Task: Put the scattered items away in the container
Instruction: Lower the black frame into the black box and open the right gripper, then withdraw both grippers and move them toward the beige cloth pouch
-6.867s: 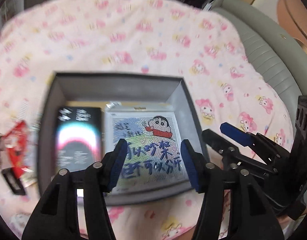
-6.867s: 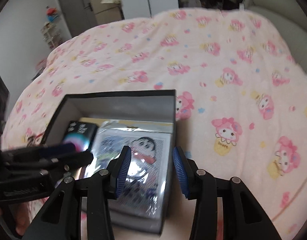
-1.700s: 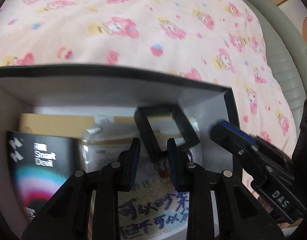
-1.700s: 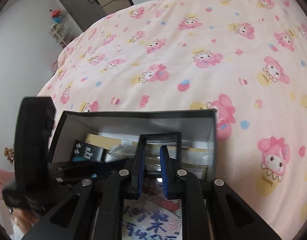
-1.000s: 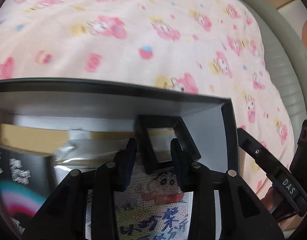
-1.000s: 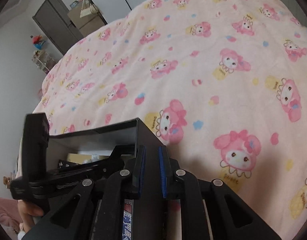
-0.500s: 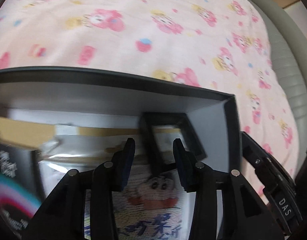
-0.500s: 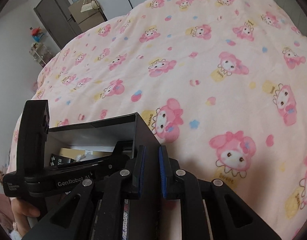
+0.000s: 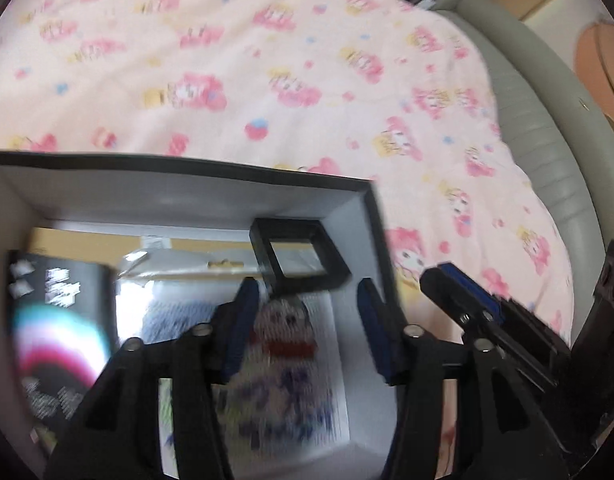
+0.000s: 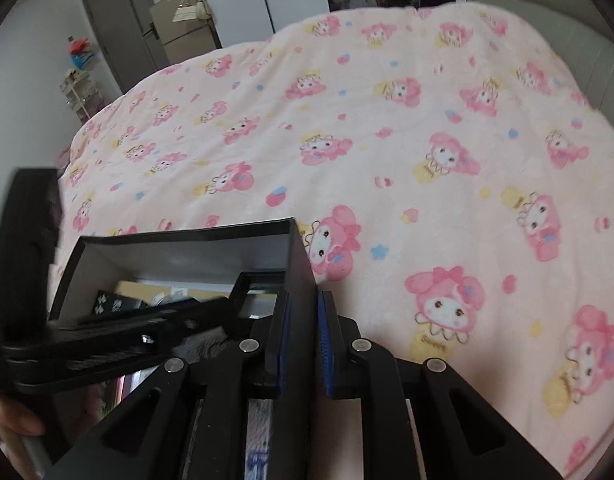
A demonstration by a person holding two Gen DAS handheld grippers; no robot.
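As the left gripper (image 9: 307, 320) is seen with its jaws apart above the open black cardboard box with grey inner walls (image 9: 187, 196), nothing is held between them; the jaws have just been opening. A small square black frame with a clear window (image 9: 297, 254) lies just ahead of the fingertips, propped against the box's right inner wall, free of the pads. It is judged to be released into the box.

The right gripper (image 10: 303, 338) is clamped on the box's right wall, one blue pad inside and one outside, so the box is steadied on the bed.

Progress, as judged: well advanced. No loose item is seen on the pink cartoon-print blanket (image 10: 387, 140) in either view; whether anything lies outside the field cannot be told. If nothing does, only the release of the wall is left.

Count, contents of box:
- one small black frame
- one black packet with a rainbow arc print (image 9: 55, 316), at the left
- one clear-sleeved cartoon picture card (image 9: 283, 360), at the middle, blurred
- one flat tan cardboard piece (image 9: 87, 238), beneath the others at the back
- one box; two grippers.

A person's fingers (image 10: 11, 424) are visible at the left gripper's handle.
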